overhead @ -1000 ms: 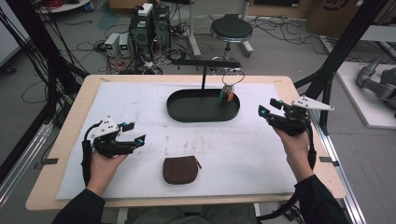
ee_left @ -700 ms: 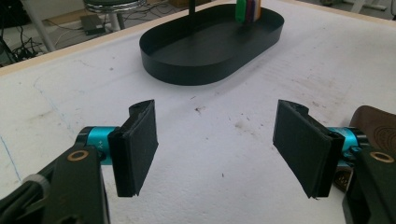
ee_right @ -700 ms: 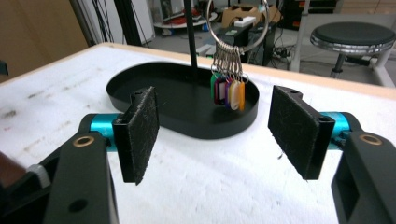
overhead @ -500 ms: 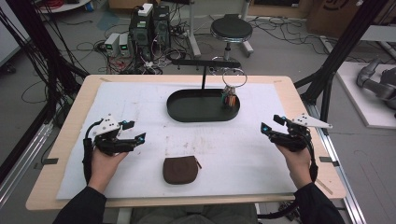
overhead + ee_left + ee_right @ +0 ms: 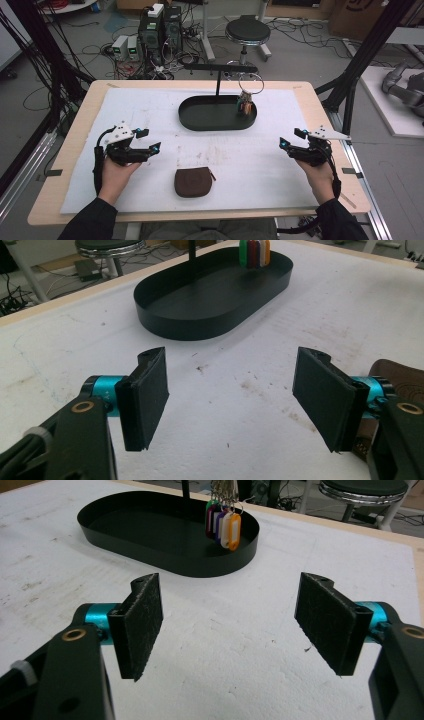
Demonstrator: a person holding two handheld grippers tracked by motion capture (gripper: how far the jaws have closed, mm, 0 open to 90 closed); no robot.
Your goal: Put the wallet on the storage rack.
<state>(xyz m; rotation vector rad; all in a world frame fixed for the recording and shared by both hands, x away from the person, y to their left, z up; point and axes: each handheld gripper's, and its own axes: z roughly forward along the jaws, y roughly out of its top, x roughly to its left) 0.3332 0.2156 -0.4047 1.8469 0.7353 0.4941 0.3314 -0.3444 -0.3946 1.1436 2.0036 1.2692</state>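
A black oval tray (image 5: 200,120) (image 5: 210,320) (image 5: 130,535) with a T-shaped stand sits at the middle back of the white mat. A key ring with several coloured tags (image 5: 245,105) (image 5: 223,526) (image 5: 254,251) hangs into its right end. A brown pouch (image 5: 192,181) (image 5: 400,377) lies near the front edge. My left gripper (image 5: 150,141) (image 5: 232,400) rests low at the left, open and empty, just left of the pouch. My right gripper (image 5: 291,139) (image 5: 235,630) sits low at the right, open; its jaws have just been opening, with nothing between them.
The white mat (image 5: 280,165) covers a wooden table (image 5: 75,125). Black frame posts (image 5: 360,60) stand at the sides. A stool (image 5: 246,32) and computer boxes (image 5: 160,25) stand on the floor beyond the table.
My right gripper has come down and toward the front edge of the mat. The left gripper has stayed where it was.
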